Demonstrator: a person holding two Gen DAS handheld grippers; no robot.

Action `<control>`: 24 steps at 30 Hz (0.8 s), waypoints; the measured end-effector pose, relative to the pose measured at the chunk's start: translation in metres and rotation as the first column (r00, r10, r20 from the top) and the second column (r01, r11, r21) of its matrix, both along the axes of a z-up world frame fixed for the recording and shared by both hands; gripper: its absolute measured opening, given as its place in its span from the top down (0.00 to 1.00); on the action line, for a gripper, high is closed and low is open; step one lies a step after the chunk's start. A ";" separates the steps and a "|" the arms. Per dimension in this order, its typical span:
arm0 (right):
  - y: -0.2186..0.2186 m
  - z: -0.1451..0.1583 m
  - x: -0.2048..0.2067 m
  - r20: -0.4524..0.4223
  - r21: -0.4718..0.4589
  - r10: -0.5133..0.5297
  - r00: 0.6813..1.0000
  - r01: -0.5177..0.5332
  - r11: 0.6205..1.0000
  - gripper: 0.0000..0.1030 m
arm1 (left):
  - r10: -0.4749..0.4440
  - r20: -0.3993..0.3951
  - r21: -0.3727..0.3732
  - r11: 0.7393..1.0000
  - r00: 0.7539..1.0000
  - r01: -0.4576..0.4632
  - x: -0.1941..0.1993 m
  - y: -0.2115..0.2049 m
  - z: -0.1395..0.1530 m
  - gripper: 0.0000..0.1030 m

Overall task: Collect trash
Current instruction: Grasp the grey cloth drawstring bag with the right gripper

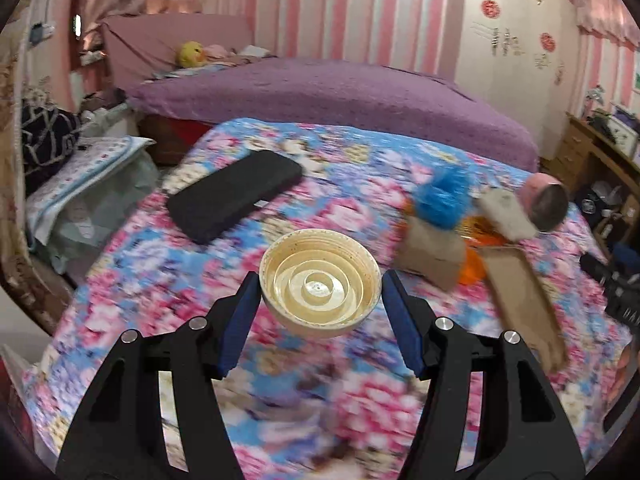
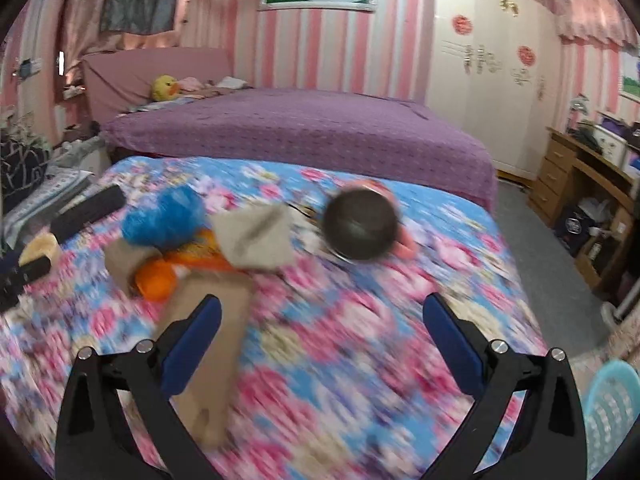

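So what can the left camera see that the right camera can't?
Only the left wrist view shows the inside of the cream lid, with its rings, sitting between the fingers of the left hand-held gripper.

Only the right wrist view shows the light blue basket at the lower right, the grey floor, and the right hand-held gripper open with nothing in it.

Both show the flowery blanket, blue bag, cardboard pieces, orange wrapper, pink round tin, black case and purple bed.
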State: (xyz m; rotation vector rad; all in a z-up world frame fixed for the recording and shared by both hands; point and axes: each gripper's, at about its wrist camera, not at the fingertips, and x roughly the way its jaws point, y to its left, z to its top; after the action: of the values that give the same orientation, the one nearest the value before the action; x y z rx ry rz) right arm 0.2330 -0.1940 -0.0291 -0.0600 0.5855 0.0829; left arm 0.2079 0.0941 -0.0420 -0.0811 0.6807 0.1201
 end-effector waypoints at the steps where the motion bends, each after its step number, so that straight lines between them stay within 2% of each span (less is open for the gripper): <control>1: 0.006 0.001 0.006 -0.001 -0.005 0.010 1.000 -0.010 1.000 0.05 | 0.017 0.002 0.011 1.000 1.000 -0.017 0.002 0.004 0.000 0.41; 5: 0.033 0.002 0.038 -0.010 -0.074 0.051 0.999 -0.052 0.996 0.05 | 0.073 0.009 -0.013 0.997 0.997 -0.073 0.011 0.027 0.002 0.41; 9: 0.052 -0.005 0.070 -0.056 -0.092 0.083 0.995 -0.088 0.992 0.05 | 0.110 -0.006 0.010 0.994 0.994 -0.110 0.019 0.039 -0.001 0.41; 12: 0.062 -0.019 0.090 -0.111 -0.094 0.101 0.989 -0.111 0.989 0.06 | 0.132 -0.005 -0.006 0.991 0.991 -0.132 0.020 0.049 0.000 0.41; 14: 0.068 -0.030 0.099 -0.147 -0.109 0.109 0.983 -0.126 0.986 0.17 | 0.144 -0.002 -0.013 0.989 0.990 -0.144 0.021 0.053 0.001 0.41; 16: 0.072 -0.037 0.108 -0.181 -0.116 0.118 0.976 -0.140 0.983 0.38 | 0.148 -0.004 -0.020 0.989 0.989 -0.148 0.021 0.054 0.001 0.41; 18: 0.069 -0.038 0.113 -0.194 -0.095 0.120 0.974 -0.140 0.986 0.43 | 0.147 -0.006 -0.020 0.989 0.989 -0.147 0.022 0.052 0.001 0.41; 20: 0.065 -0.036 0.114 -0.196 -0.054 0.142 0.970 -0.156 0.986 0.54 | 0.145 -0.007 -0.020 0.989 0.989 -0.145 0.023 0.050 0.001 0.41; 22: 0.061 -0.033 0.109 -0.174 -0.046 0.149 0.973 -0.159 0.986 0.64 | 0.138 -0.005 -0.015 0.990 0.990 -0.138 0.023 0.046 0.002 0.41; 24: 0.057 -0.029 0.105 -0.151 -0.047 0.143 0.978 -0.152 0.987 0.69 | 0.132 -0.001 -0.005 0.991 0.991 -0.132 0.022 0.042 0.004 0.41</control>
State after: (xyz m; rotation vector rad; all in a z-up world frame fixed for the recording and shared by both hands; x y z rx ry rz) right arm 0.3380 -0.1373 -0.0581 -0.1557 0.7304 0.2160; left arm 0.2297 0.1365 -0.0382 -0.1305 0.6759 0.2457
